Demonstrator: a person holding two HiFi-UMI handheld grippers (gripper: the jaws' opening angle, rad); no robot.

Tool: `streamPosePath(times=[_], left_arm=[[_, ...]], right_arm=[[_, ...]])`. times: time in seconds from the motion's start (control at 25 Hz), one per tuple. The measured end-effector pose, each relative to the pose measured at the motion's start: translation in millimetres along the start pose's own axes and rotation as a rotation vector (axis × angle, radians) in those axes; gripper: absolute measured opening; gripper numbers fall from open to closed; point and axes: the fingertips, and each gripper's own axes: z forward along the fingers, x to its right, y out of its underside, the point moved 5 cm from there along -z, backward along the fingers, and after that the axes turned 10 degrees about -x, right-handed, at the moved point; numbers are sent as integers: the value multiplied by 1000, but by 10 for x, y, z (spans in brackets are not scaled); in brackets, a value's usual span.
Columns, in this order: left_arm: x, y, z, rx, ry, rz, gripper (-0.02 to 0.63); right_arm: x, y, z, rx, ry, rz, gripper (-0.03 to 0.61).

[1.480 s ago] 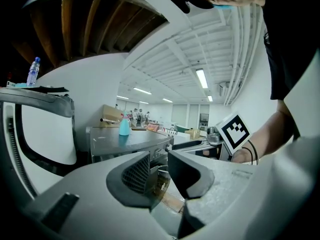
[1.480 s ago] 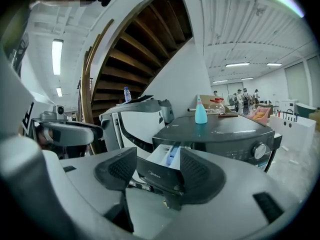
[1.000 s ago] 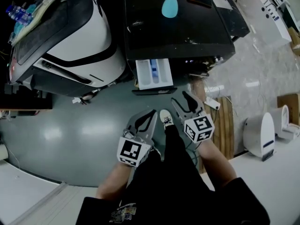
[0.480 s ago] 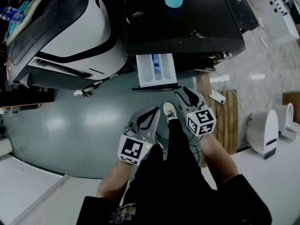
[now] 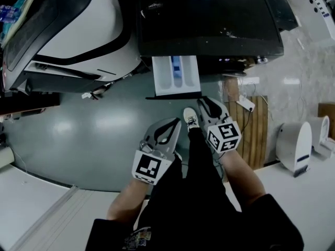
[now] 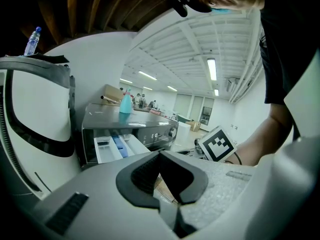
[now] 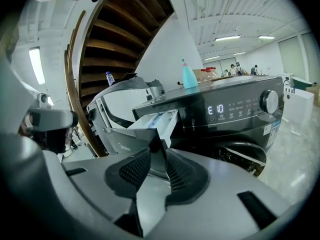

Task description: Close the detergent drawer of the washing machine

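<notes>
The detergent drawer (image 5: 176, 76) stands pulled out from the upper left front of the washing machine (image 5: 209, 20), its white tray and blue insert open to view, its dark front panel hanging out over the floor (image 5: 94, 135) in front of the machine.

It looks like a light, stiff plastic tray that runs on its own guides, so it probably needs a push rather than a grasp. The smooth front panel is likely slippery under hard tips. The best place to press appears to be the middle of that panel, square on, since an off-centre shove could skew the tray and jam it. The thin tray walls seem the weakest part and are best left alone.

The left gripper (image 5: 172, 123) has its jaws together with nothing between them. It sits in front of the machine, short of the drawer. The right gripper (image 5: 205, 102) is closer to the machine, just below the drawer's right corner. Its jaws are closing on nothing and a narrow gap remains.

To the left of the machine a white appliance (image 5: 78, 30) crowds close to the drawer's side, so there is little room there. To the drawer's right are the lit display and dial (image 7: 270, 101), to be kept clear of. In front of the machine the floor is open, apart from the person's shoe (image 5: 190, 118) and wooden slats (image 5: 254, 129) at the right front.
</notes>
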Motion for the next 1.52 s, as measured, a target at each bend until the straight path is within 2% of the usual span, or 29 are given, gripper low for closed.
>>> streamPosePath(times=[0.44, 1.52], left_arm=[[-5, -61, 131, 9, 7, 2, 4], [-283, -266, 355, 46, -32, -14, 3]], right_arm=[[34, -17, 35, 16, -3, 11, 89], [332, -608, 567, 41, 19, 59, 72]])
